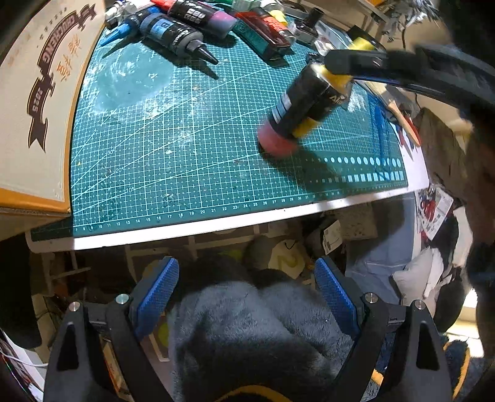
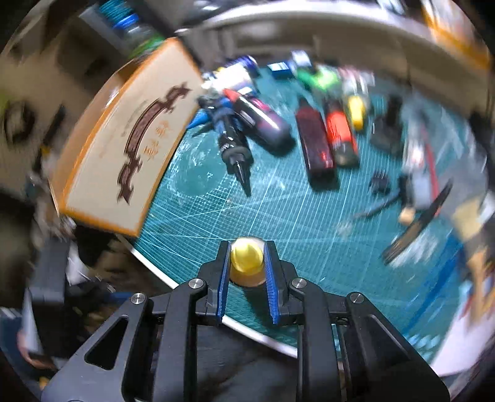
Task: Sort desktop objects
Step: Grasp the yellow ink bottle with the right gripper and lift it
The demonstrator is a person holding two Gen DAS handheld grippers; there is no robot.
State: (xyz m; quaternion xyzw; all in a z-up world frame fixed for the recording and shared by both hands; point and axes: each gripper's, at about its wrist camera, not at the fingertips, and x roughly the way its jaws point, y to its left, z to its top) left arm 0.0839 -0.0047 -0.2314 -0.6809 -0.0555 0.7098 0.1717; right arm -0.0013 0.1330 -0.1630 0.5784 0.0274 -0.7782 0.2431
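A paint bottle (image 1: 304, 105) with a black label, pink base and yellow cap hangs tilted over the green cutting mat (image 1: 185, 139), its base close to the surface. My right gripper (image 1: 337, 74) comes in from the right and is shut on the cap. In the blurred right wrist view the yellow cap (image 2: 247, 259) sits pinched between the blue pads of the right gripper (image 2: 247, 247). My left gripper (image 1: 247, 278) stands open past the table's near edge, over grey fuzzy fabric, with nothing between its pads.
A row of paint bottles (image 1: 173, 27) and flat red cases (image 1: 266, 34) lies along the mat's far side. A printed cardboard box (image 1: 37, 108) stands at the left edge. Tools and small parts (image 2: 411, 173) lie on the right.
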